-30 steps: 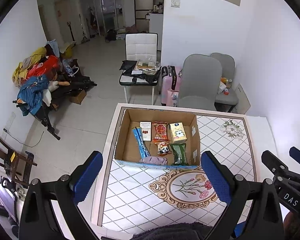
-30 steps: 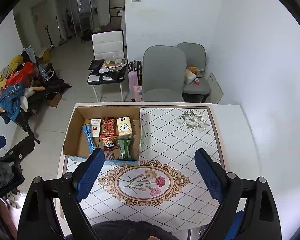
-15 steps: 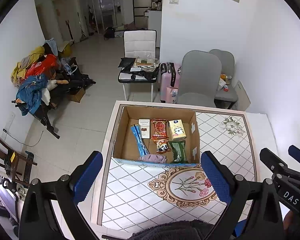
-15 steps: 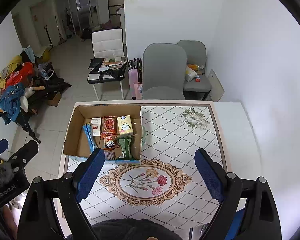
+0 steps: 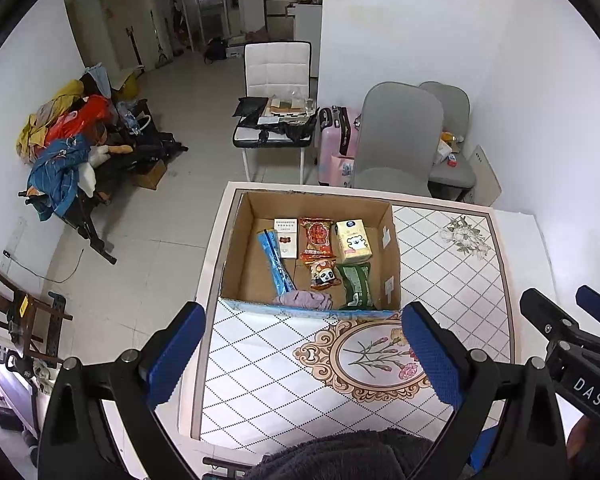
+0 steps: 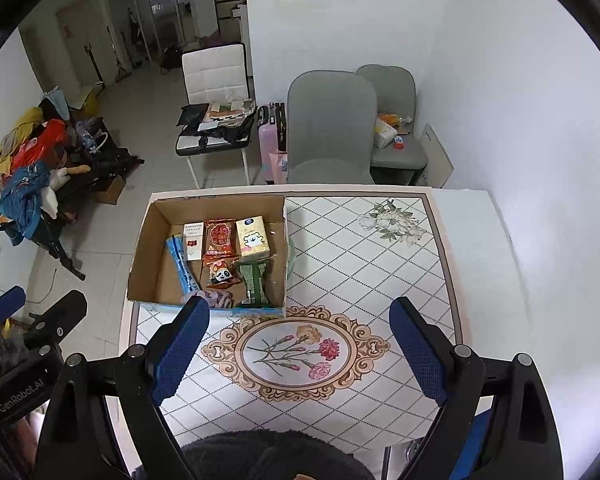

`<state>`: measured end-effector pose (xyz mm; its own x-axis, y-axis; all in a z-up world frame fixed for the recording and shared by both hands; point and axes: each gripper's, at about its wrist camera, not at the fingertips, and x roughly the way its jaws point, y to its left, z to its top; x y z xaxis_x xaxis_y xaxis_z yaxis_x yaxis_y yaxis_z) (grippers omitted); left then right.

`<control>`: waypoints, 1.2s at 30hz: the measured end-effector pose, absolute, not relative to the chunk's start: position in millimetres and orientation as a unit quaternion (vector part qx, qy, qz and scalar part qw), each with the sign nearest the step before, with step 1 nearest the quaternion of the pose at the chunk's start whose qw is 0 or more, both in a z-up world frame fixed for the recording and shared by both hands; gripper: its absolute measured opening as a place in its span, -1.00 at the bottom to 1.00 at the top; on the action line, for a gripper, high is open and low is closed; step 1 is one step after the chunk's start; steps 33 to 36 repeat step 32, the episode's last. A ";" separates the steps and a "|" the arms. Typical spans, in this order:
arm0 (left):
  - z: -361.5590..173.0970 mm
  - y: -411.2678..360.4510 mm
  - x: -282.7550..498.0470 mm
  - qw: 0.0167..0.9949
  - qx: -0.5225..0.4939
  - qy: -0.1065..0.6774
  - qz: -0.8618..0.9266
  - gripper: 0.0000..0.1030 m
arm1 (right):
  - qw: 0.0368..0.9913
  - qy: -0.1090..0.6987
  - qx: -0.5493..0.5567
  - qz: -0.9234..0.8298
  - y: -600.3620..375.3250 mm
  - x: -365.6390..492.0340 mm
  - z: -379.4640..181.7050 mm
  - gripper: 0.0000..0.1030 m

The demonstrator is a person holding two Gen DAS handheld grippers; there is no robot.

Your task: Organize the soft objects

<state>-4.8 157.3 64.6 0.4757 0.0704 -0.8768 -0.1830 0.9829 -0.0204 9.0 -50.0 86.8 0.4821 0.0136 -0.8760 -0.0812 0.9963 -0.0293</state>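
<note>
Worktop (image 6: 380,280) with a patterned cloth, seen from above by both wrist views; its bare surface carries only the box (image 6: 148,240), which sits at the far left corner. Box: open cardboard, holding a row of packets along the far side, namely a white carton (image 5: 286,236), a red packet (image 5: 318,238) and a yellow tissue pack (image 5: 353,240), with a blue strip (image 5: 276,264) lying lengthwise at the left. Nearer the front wall lie a panda packet (image 5: 323,275), a green packet (image 5: 356,286) and a crumpled mauve cloth (image 5: 304,300), the last touching the front wall. Left claw (image 5: 300,354): wide open, empty, held above the near cloth and well apart from the box. Right claw (image 6: 300,354): likewise wide open and empty, over the floral medallion (image 6: 294,354). Progress, as a judgement: no soft item shows outside the box, so gathering appears done or nearly so; what may remain is tidying the contents, the cloth being the least orderly. Whether further items lie out of view cannot be told.
</note>
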 end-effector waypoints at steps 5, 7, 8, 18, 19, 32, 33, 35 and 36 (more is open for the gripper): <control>64.7 158.7 -3.9 0.858 -0.056 0.505 0.075 0.95 | 0.860 0.509 -0.033 0.029 -44.4 9.9 83.0 0.81; 64.4 158.9 -3.0 0.858 -0.057 0.505 0.075 0.95 | 0.860 0.509 -0.032 0.030 -45.4 9.9 84.3 0.81; 64.8 158.9 -2.4 0.858 -0.056 0.505 0.075 0.95 | 0.860 0.509 -0.032 0.030 -44.0 9.8 83.3 0.81; 63.5 158.3 -1.2 0.858 -0.057 0.505 0.074 0.95 | 0.860 0.509 -0.031 0.028 -44.2 10.7 83.5 0.81; 63.7 158.6 -1.1 0.858 -0.056 0.505 0.074 0.95 | 0.860 0.509 -0.031 0.028 -44.1 10.7 83.2 0.81; 61.7 154.3 -1.3 0.858 -0.056 0.505 0.072 0.95 | 0.861 0.508 -0.027 0.026 -42.6 10.1 81.8 0.81; 61.7 154.3 -1.3 0.858 -0.056 0.505 0.072 0.95 | 0.861 0.508 -0.027 0.026 -42.6 10.1 81.8 0.81; 61.7 154.3 -1.3 0.858 -0.056 0.505 0.072 0.95 | 0.861 0.508 -0.027 0.026 -42.6 10.1 81.8 0.81; 61.7 154.3 -1.3 0.858 -0.056 0.505 0.072 0.95 | 0.861 0.508 -0.027 0.026 -42.6 10.1 81.8 0.81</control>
